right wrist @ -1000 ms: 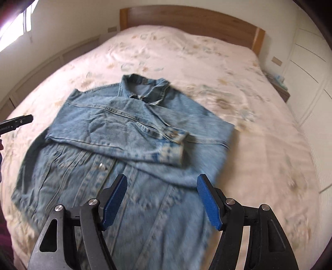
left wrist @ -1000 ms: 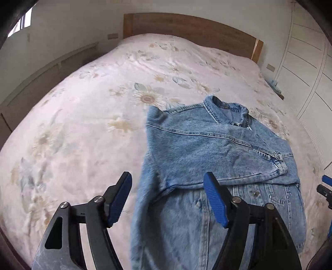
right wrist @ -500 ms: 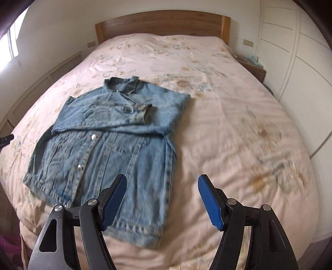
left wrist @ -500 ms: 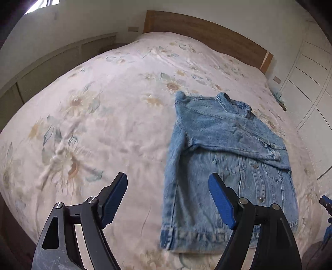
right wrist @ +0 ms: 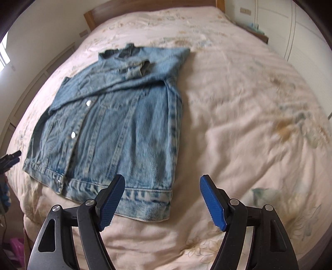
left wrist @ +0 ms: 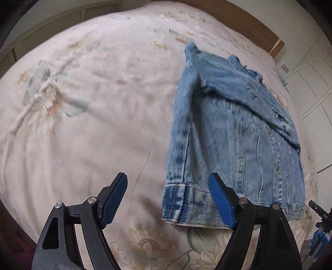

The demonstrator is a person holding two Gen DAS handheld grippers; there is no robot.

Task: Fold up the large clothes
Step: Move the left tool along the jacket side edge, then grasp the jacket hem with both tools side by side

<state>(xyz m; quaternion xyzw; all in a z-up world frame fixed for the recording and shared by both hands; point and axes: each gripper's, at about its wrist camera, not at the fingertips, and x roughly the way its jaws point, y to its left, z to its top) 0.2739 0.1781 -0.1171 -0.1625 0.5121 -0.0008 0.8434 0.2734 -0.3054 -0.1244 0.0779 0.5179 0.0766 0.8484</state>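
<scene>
A blue denim jacket (left wrist: 234,133) lies flat on the bed, front up, both sleeves folded across its chest; it also shows in the right wrist view (right wrist: 116,124). My left gripper (left wrist: 168,199) is open and empty, just above the jacket's lower left hem corner (left wrist: 174,205). My right gripper (right wrist: 161,199) is open and empty, just above the lower right hem corner (right wrist: 159,205). Neither gripper touches the cloth.
The bed (left wrist: 83,124) has a pale floral cover and a wooden headboard (right wrist: 91,14). White wardrobe doors (right wrist: 300,31) stand along the right side. The other gripper's tip shows at the edge of each view (left wrist: 319,211) (right wrist: 10,157).
Both grippers have drawn back from over the jacket's chest toward the near end of the bed and dropped low at the hem corners. The jaws stayed open. The jacket has not moved.
</scene>
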